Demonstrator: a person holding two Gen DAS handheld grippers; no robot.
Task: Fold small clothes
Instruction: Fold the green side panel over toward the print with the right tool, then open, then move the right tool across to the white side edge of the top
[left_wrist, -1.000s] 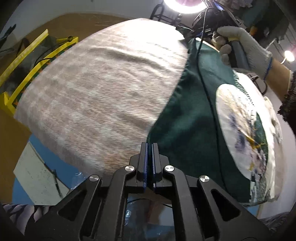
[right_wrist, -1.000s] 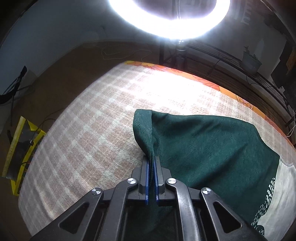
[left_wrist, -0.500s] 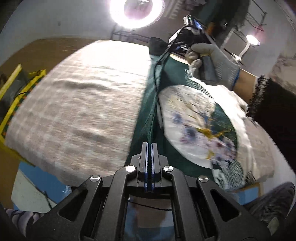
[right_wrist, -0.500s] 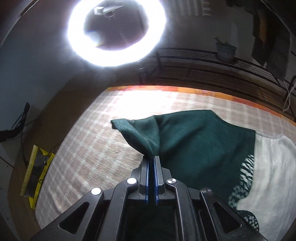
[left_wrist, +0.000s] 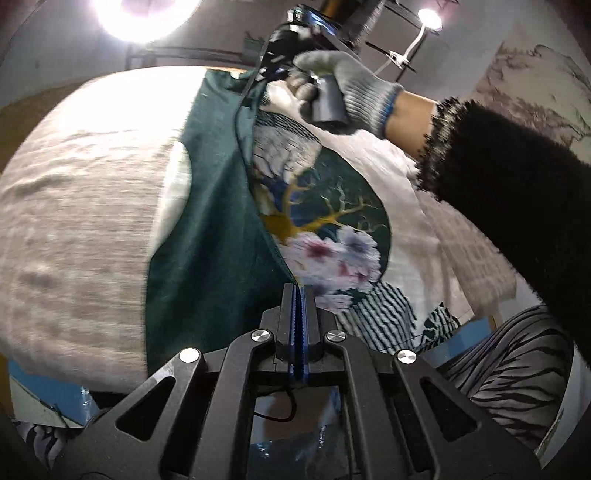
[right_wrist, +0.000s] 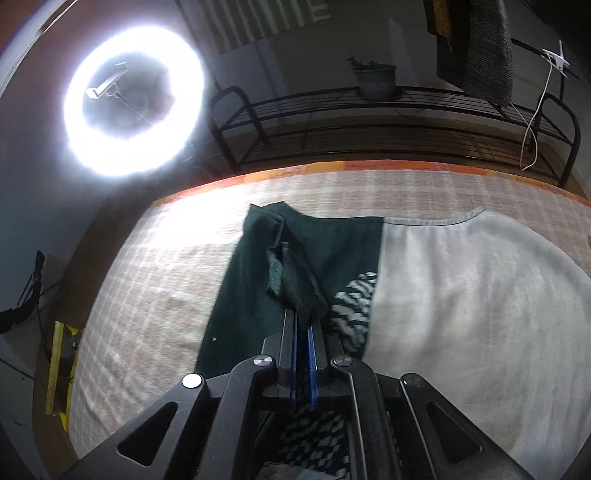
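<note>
Checked blanket (right_wrist: 155, 295) under ring light (right_wrist: 133, 99). Green shirt (left_wrist: 207, 229) edge now carried further across printed front; both grippers, left gripper (left_wrist: 298, 295), right gripper (right_wrist: 302, 325), clamped on fabric. Fold judged half done.

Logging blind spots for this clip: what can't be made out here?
- Left wrist view: plaid blanket is motion-blurred; the gloved right hand hides the right claw.
- Right wrist view: the right claw covers the green garment beneath it; the bottom edge cuts off its near hem.
</note>
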